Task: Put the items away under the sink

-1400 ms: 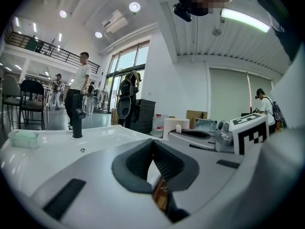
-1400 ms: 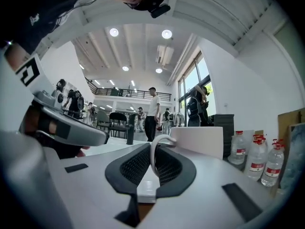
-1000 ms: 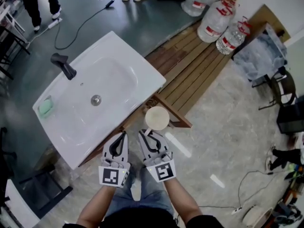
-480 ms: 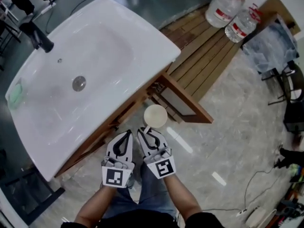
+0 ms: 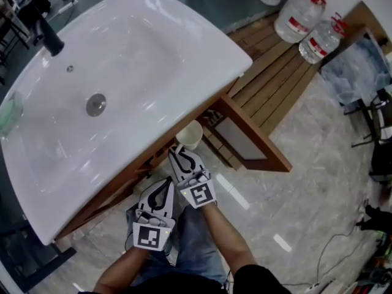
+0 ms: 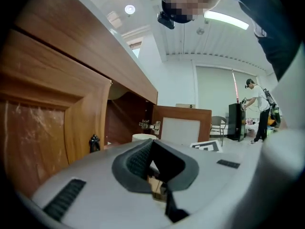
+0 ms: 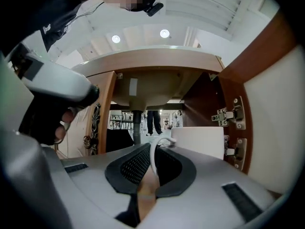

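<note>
Two grippers, a left gripper (image 5: 163,183) and a right gripper (image 5: 179,153), one white cup (image 5: 189,135) at the right gripper's tips, one sink (image 5: 153,41) ahead of both, one faucet (image 5: 50,40), one drain (image 5: 95,104), one cabinet door (image 5: 243,137) just right of them, two hinges (image 7: 228,115), three water jugs (image 5: 298,18) well beyond

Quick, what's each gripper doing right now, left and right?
Left gripper: closed, nothing in it.
Right gripper: closed on the handle of the white cup.
</note>
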`<state>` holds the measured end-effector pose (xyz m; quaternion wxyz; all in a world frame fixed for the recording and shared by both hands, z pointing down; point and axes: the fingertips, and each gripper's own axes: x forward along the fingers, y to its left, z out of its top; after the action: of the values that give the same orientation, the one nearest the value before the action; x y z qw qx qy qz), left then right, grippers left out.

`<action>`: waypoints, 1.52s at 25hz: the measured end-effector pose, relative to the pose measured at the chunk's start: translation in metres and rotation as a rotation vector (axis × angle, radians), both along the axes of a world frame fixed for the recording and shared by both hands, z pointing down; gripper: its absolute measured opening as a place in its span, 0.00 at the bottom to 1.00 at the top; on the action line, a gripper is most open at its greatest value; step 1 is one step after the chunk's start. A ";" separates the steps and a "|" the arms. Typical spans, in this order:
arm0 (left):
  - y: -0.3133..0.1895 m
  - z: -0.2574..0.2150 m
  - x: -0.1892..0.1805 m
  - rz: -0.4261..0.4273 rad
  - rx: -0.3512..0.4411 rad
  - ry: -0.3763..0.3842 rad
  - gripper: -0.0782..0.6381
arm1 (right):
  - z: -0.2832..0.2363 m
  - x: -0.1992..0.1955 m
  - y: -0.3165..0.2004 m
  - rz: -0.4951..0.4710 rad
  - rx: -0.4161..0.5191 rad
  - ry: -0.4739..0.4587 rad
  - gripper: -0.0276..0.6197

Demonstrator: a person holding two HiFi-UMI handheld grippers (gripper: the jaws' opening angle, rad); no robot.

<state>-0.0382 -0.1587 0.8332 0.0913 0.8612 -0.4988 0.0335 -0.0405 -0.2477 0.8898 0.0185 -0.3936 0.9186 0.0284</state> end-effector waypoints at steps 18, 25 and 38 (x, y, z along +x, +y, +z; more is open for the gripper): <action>0.009 0.011 -0.013 -0.010 -0.003 -0.010 0.12 | 0.044 -0.041 -0.039 -0.014 -0.003 0.007 0.10; 0.013 0.001 -0.024 -0.031 -0.015 -0.006 0.12 | 0.047 -0.020 -0.026 0.049 -0.108 -0.054 0.17; 0.078 -0.192 -0.047 -0.021 -0.150 -0.027 0.12 | -0.169 0.057 0.123 0.181 -0.337 -0.023 0.06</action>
<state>-0.0848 -0.0811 0.6414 0.1492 0.8461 -0.5052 0.0812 0.0168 -0.1245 0.7210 -0.0401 -0.4726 0.8708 -0.1290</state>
